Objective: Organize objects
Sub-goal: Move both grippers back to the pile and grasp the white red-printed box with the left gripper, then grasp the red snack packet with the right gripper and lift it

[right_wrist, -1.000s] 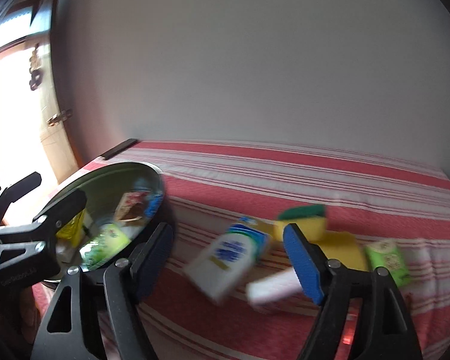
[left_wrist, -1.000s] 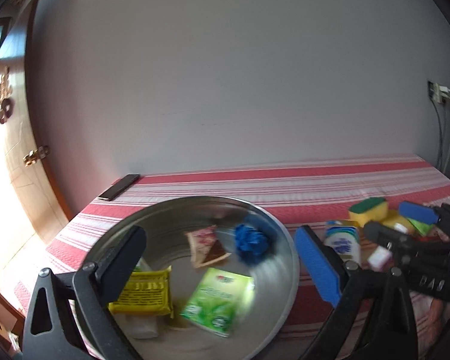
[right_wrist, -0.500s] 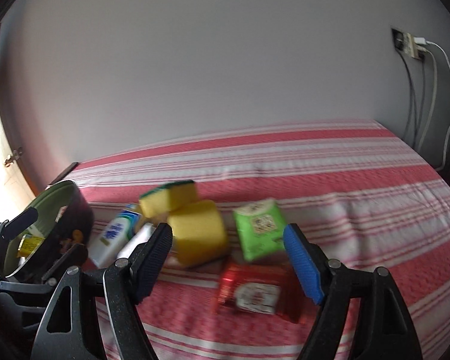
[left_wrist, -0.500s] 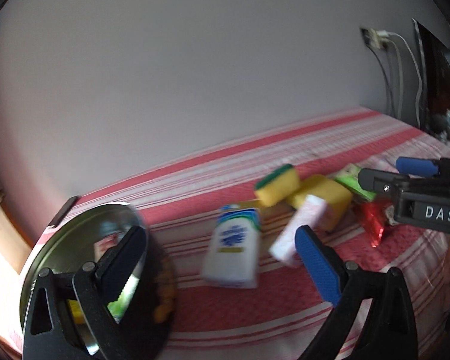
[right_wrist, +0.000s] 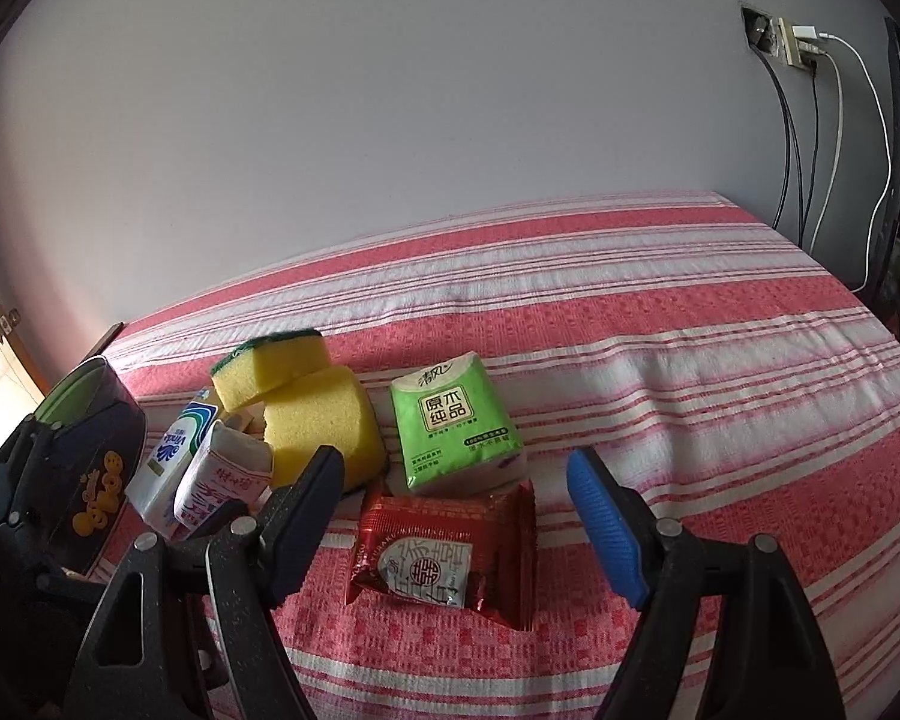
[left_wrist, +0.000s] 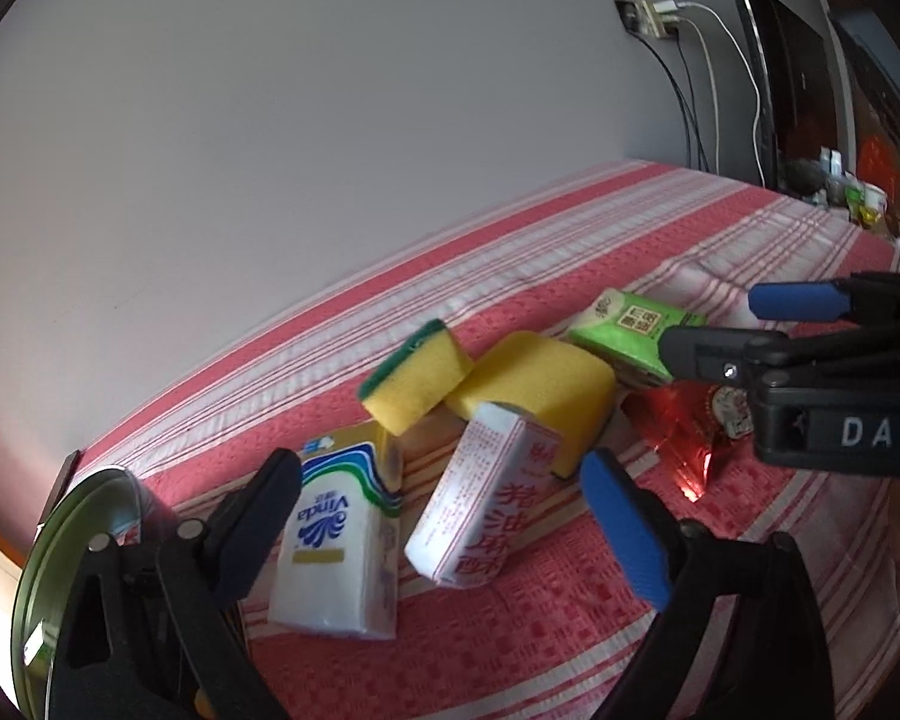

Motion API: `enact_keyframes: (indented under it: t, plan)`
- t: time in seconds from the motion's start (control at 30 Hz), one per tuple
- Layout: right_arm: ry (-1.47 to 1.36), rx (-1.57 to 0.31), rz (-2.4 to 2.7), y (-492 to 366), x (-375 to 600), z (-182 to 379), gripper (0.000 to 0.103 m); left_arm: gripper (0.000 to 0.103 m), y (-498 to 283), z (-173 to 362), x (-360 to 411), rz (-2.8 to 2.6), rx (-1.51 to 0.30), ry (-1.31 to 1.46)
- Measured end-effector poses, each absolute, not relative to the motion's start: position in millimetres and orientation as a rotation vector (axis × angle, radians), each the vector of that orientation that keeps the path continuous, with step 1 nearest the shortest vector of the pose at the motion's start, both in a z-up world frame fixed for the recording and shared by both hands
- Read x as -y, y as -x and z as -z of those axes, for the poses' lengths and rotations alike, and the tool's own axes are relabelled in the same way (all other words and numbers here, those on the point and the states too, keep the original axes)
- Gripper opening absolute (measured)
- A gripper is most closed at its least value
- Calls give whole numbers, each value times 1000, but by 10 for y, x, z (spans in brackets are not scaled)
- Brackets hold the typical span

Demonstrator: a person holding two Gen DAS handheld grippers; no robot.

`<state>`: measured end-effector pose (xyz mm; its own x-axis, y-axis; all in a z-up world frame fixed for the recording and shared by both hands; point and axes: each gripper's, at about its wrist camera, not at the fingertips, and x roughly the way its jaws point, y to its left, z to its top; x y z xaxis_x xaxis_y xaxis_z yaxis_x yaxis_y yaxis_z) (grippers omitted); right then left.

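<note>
Lower left of the left wrist view: the round metal tin (left_wrist: 60, 546) shows only its rim. Just right of it, the left gripper (left_wrist: 444, 516) has just been narrowing a little but gapes wide, pads touching nothing. Between its jaws lie the white-and-blue Vinda tissue pack (left_wrist: 336, 552) and the white carton with red lettering (left_wrist: 480, 504). The pack looks soft and light, best pinched across its short sides; the carton looks stiffer, so take its long flat faces.

Centre: two yellow sponges (left_wrist: 480, 378), squashy.

In the right wrist view, the right gripper (right_wrist: 456, 522) stands wide and empty over the red foil snack packet (right_wrist: 444, 558). It looks crinkly and slippery, so grab mid-body. The green tissue pack (right_wrist: 450, 426) touches its far edge.
</note>
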<state>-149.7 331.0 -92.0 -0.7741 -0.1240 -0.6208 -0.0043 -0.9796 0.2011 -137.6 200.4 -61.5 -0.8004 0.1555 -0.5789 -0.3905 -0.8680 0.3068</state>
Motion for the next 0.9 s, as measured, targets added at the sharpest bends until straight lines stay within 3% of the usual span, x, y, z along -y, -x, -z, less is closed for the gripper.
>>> enact_keyframes:
  t: [0.1,0.17,0.33,0.9]
  plan:
    - [-1055,324,2885,1519,-3347,942,79,88,1432,622,-1959,-2624,-551,843]
    - [-1072,331,2890,1530,-3353,954,79,75,1478,635,-1922,-2593,-523,887]
    - [-1099,301,2889,1538,-3311,962,79,21,1533,695,-1909,-2562,-494,944]
    - [-1202,197,2854,1595,-3160,1038,79,21,1395,548,-1647,-2709,-372,817]
